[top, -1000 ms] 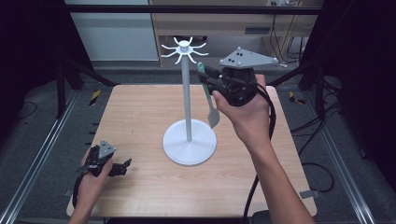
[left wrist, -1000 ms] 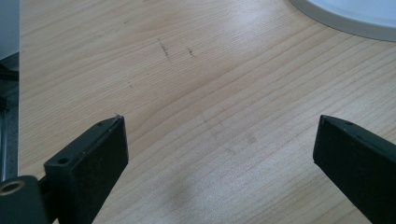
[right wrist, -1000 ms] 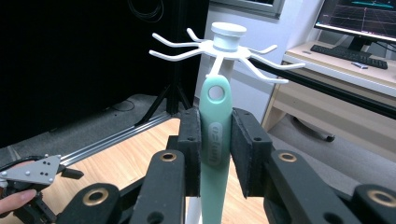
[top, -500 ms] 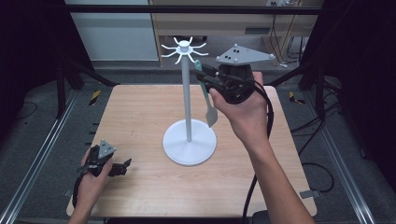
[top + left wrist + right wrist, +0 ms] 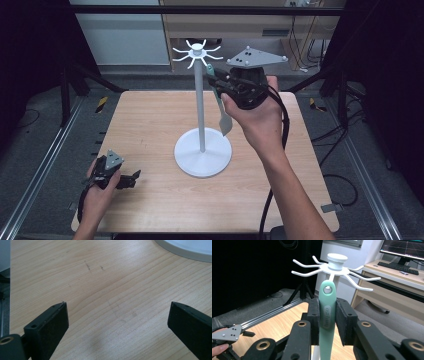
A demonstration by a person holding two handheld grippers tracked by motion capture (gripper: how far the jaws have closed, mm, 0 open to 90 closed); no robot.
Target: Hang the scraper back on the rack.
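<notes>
Wooden table (image 5: 150, 130); green spatula (image 5: 327, 315) handle lettering embossed, unreadable.

Embossed lettering on the green handle (image 5: 327, 315) is unreadable.

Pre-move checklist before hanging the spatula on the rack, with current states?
1. Right gripper clamped on the green spatula handle: ok.
2. Hanging hole at the handle's top clear of the gripper pads: ok, it sits above them.
3. Hole lined up with a hook of the white hook stand: cannot tell; the handle's top is just below the hooks, depth unclear.
4. Spatula blade clear of the stand's pole: ok in the high view, hanging beside it.
5. Stand base flat on the wooden table: ok.
6. Left gripper out of the way: ok, open, low near the table's near left corner.
</notes>
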